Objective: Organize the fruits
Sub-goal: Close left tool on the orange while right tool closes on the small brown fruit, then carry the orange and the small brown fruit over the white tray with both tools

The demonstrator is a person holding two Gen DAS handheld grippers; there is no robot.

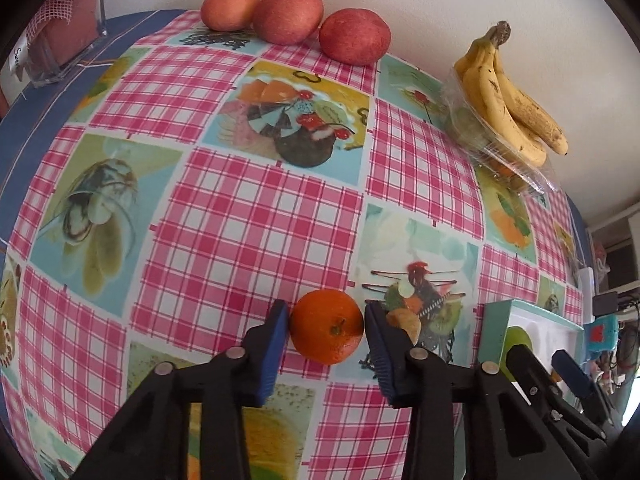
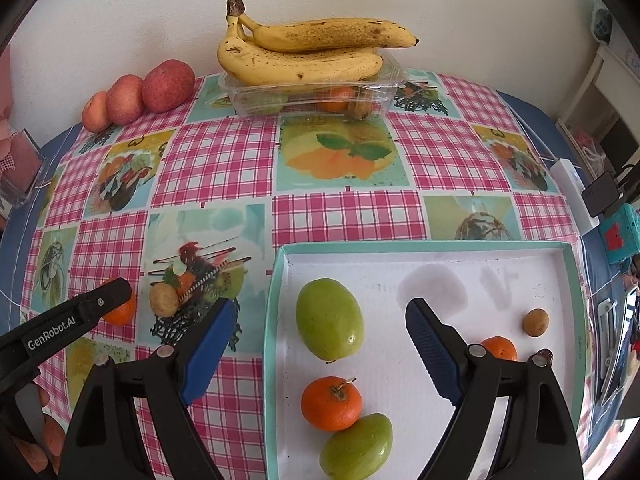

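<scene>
- The left gripper sits low over the checked tablecloth, its blue pads on either side of a small orange mandarin; both pads look to be touching the peel, so it is pinching the fruit, which rests on the cloth.
- Just to the right of that mandarin lies a small brownish fruit on a printed fruit panel of the cloth.
- The right gripper hangs over the left edge of a shallow white tray with a teal rim, its jaws spread wide with nothing between them.
- In the tray lie a green fruit, a mandarin with a stem below it, and a second green fruit touching that mandarin.
- Further right in the tray are another mandarin, partly hidden behind the gripper's finger, and a small brown fruit.
- At the back by the wall, a bunch of bananas rests on top of a clear plastic punnet that holds more fruit.
- Left of it, three reddish apples stand in a row against the wall.
</scene>
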